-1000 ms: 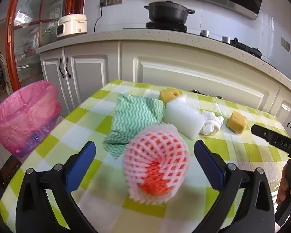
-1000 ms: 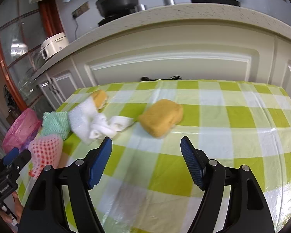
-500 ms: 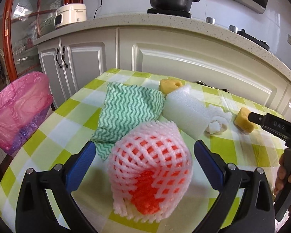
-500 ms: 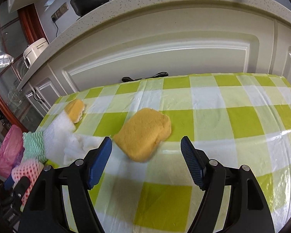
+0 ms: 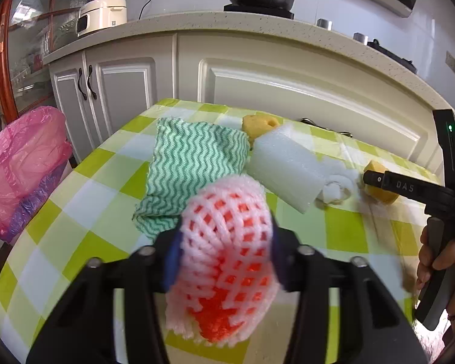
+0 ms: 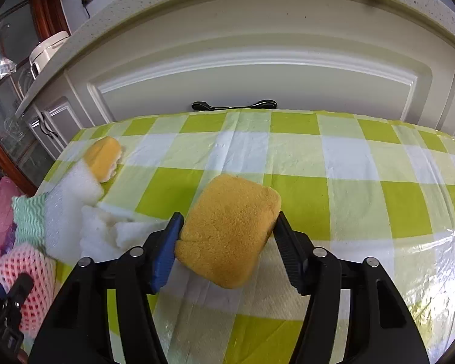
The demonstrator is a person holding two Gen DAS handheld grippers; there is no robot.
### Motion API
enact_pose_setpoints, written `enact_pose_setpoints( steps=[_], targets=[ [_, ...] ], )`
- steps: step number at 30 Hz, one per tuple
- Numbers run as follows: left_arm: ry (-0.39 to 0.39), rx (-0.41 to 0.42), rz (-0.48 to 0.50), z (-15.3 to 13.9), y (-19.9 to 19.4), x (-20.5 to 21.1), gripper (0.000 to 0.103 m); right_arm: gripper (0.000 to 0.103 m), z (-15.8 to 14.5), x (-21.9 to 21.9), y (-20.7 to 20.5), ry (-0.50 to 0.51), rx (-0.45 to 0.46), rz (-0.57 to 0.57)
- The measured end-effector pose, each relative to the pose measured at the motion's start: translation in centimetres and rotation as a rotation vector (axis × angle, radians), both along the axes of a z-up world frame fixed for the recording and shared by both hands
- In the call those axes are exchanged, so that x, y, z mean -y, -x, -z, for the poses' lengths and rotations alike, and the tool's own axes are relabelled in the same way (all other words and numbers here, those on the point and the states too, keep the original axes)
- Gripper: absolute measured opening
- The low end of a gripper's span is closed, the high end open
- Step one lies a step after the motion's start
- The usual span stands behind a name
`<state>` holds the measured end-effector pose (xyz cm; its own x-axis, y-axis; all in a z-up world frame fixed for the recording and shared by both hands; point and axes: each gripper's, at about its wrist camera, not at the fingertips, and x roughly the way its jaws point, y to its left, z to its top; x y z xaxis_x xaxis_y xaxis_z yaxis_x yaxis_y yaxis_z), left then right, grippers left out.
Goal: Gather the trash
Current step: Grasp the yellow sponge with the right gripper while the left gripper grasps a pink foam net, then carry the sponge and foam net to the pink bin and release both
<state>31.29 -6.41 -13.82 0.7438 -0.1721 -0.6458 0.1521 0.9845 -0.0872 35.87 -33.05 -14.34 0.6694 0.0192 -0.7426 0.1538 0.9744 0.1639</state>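
A pink-white foam net sleeve [image 5: 227,227] with an orange-red inside lies on the green-checked table [image 5: 75,212]. My left gripper [image 5: 226,242] is closing on it, and both pads press its sides. In the right wrist view a yellow sponge [image 6: 230,230] sits between the fingers of my right gripper [image 6: 227,236]. Those jaws are closing too, with the pads touching both edges of the sponge. A pink bin bag [image 5: 21,166] hangs off the table's left side.
A green wavy cloth [image 5: 194,163], a white foam block [image 5: 288,166], crumpled white tissue [image 6: 106,230] and a second yellow sponge piece [image 6: 104,157] lie on the table. White kitchen cabinets [image 5: 288,85] stand just behind the far edge. A hand [image 5: 439,261] holds the right gripper's handle.
Both grippers came forward and down over their items. The left jaws went from wide to pinching the net sleeve. The right jaws narrowed onto the yellow sponge.
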Motion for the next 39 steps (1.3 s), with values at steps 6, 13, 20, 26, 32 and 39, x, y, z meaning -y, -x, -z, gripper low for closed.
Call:
enact_pose_setpoints(
  steps=[6,13,20,26,32,39],
  targets=[
    [0.007,0.04,0.001,-1.0,2.1,-0.8,0.035,0.051,-1.3,-0.8,3.1,-0.029,0.047,-0.033],
    [0.023,0.083,-0.025,-2.3,5.0,-2.3,0.035,0.051,-3.1,-3.1,6.9,-0.043,0.102,-0.077],
    [0.023,0.121,-0.05,-3.6,8.0,-4.1,0.035,0.051,-4.6,-5.9,10.7,-0.063,0.145,-0.143],
    [0.034,0.153,-0.063,-4.7,10.6,-5.4,0.035,0.051,-6.1,-8.5,13.3,-0.045,0.18,-0.198],
    [0.033,0.199,-0.073,-5.8,13.4,-6.7,0.035,0.051,-7.5,-10.7,15.7,-0.039,0.224,-0.251],
    [0.051,0.247,-0.082,-7.3,16.7,-8.4,0.035,0.051,-9.3,-14.2,17.3,0.001,0.267,-0.342]
  ],
)
